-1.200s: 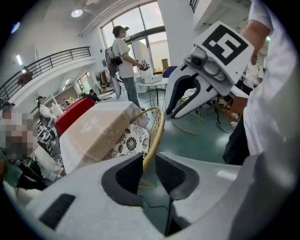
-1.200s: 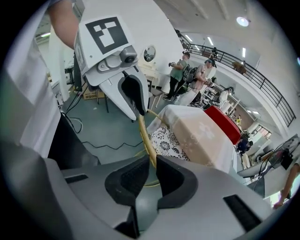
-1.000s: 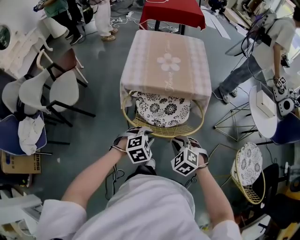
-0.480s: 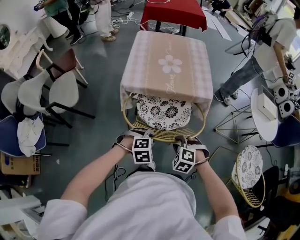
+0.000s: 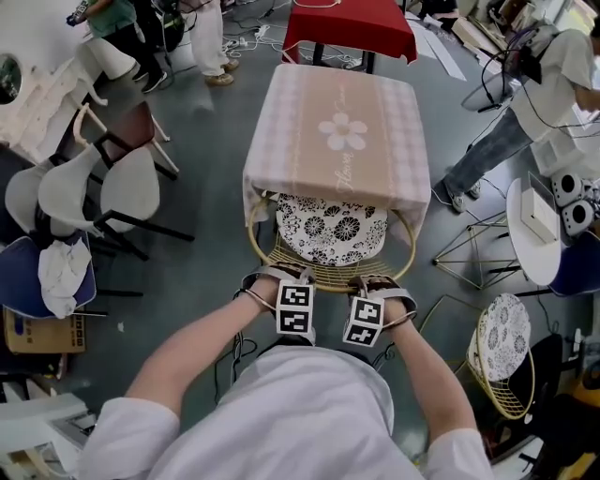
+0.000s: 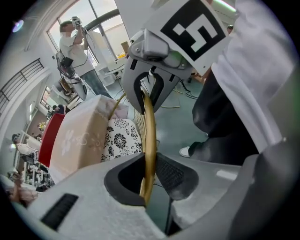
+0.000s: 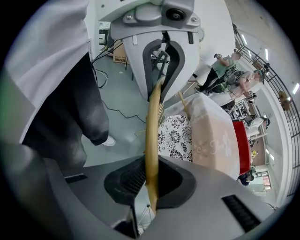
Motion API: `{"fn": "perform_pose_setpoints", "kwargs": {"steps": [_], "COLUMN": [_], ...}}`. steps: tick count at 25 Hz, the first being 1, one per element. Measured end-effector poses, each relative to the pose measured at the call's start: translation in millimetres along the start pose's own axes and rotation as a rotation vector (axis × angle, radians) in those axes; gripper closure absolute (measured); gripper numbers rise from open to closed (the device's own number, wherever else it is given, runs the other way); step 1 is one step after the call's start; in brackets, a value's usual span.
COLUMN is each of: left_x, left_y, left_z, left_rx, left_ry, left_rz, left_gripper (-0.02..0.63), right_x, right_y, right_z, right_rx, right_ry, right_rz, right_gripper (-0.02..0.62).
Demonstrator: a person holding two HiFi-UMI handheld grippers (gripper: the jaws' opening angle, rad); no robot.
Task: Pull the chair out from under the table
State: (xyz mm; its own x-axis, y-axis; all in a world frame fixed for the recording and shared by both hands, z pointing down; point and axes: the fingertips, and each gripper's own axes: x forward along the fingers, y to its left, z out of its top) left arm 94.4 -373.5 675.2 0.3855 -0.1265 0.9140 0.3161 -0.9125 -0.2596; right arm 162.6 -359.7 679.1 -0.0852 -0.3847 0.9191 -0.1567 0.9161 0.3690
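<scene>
A gold wire chair (image 5: 328, 274) with a black-and-white flowered cushion (image 5: 330, 228) stands tucked under the table (image 5: 337, 131), which has a pink cloth with a flower on it. Both grippers point steeply down at the chair's back rim, side by side. My left gripper (image 5: 281, 278) has the gold rim (image 6: 149, 126) between its pads, which lie against it (image 6: 149, 174). My right gripper (image 5: 377, 281) is closing its jaws, with the rim (image 7: 152, 136) between its pads and touching them (image 7: 151, 182).
White chairs (image 5: 122, 187) and a blue one with a cloth stand at the left. A second wire chair (image 5: 502, 349) and a wire stand (image 5: 469, 253) are at the right. A red table (image 5: 352, 23) is beyond. People stand at the back left and right (image 5: 553, 94).
Both hands have sunk onto the chair's back rim, rolled, and drawn a little closer together. The chair has not moved from under the table.
</scene>
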Motion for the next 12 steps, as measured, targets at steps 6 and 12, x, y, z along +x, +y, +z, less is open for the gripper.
{"fn": "perform_pose_setpoints", "kwargs": {"steps": [6,12], "left_x": [1.0,1.6], "left_y": [3.0,2.0], "left_z": [-0.8,-1.9], "left_rx": [0.025,0.013], "left_ry": [0.023,0.058], "left_rz": [0.057,0.037], "left_gripper": [0.543,0.543], "right_x": [0.0,0.7], "right_y": [-2.4,-1.7], "right_z": [0.8,0.5], "right_rx": [0.006,0.019], "right_ry": [0.002,0.027], "right_rz": [-0.002,0.009], "right_gripper": [0.560,0.561]}}
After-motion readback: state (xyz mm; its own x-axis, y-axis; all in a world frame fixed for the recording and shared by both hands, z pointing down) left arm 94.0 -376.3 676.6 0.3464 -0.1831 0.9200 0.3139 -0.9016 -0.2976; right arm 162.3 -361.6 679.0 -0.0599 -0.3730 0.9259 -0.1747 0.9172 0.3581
